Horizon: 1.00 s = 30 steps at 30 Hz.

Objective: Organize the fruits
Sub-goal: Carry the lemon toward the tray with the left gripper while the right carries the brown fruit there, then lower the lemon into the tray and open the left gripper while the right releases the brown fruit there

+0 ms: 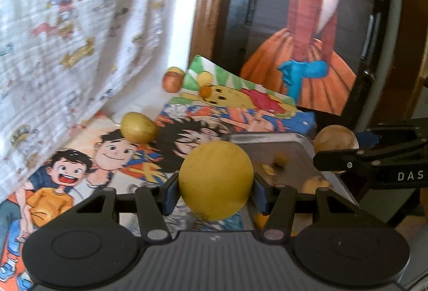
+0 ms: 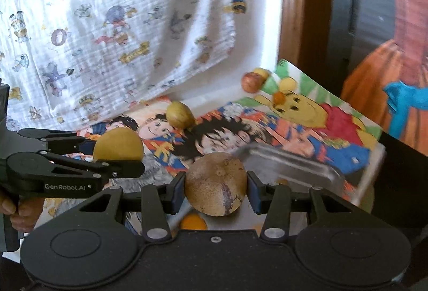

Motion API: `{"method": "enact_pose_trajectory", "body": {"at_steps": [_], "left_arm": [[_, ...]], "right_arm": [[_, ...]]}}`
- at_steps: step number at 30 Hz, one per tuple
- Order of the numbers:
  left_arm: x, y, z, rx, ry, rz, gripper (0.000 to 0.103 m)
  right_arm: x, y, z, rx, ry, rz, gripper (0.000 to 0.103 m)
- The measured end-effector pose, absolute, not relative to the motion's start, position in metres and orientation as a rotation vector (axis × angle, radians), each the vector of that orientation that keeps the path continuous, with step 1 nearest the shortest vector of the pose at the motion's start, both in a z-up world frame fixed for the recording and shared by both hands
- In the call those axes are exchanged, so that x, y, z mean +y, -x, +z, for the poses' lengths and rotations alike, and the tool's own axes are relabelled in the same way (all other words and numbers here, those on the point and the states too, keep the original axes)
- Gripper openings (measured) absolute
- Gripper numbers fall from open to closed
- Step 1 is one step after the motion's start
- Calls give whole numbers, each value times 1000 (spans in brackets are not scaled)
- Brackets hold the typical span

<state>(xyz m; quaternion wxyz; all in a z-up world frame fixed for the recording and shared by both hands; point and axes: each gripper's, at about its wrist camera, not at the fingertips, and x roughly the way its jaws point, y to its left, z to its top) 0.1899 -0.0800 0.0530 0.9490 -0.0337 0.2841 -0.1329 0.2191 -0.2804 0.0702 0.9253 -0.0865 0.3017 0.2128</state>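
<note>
The tray [image 1: 281, 142] is dull, brushed-looking metal. The left gripper [image 1: 214, 189] is matt black plastic around a smooth, matt yellow fruit [image 1: 215, 181]; the right gripper [image 2: 215, 190] clamps a rough, mottled brown fruit [image 2: 215, 182]. The posters [image 1: 80, 157] look like paper, the hanging printed sheet [image 2: 107, 23] perhaps crinkled cloth.

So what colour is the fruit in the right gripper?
Brownish tan fruit with dark mottled patches; clearest in the right wrist view.
</note>
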Motion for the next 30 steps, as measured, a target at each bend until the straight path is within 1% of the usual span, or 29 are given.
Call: {"method": "enact_pose_trajectory", "body": {"at_steps": [11,30], "left_arm": [[-125,-188,47,596,33,-365,60],[-182,-205,25,684,-120,-478,60]], "right_arm": [[-323,-180,44,646,147,357,49],[-349,-172,-3,680,155,330,49]]}}
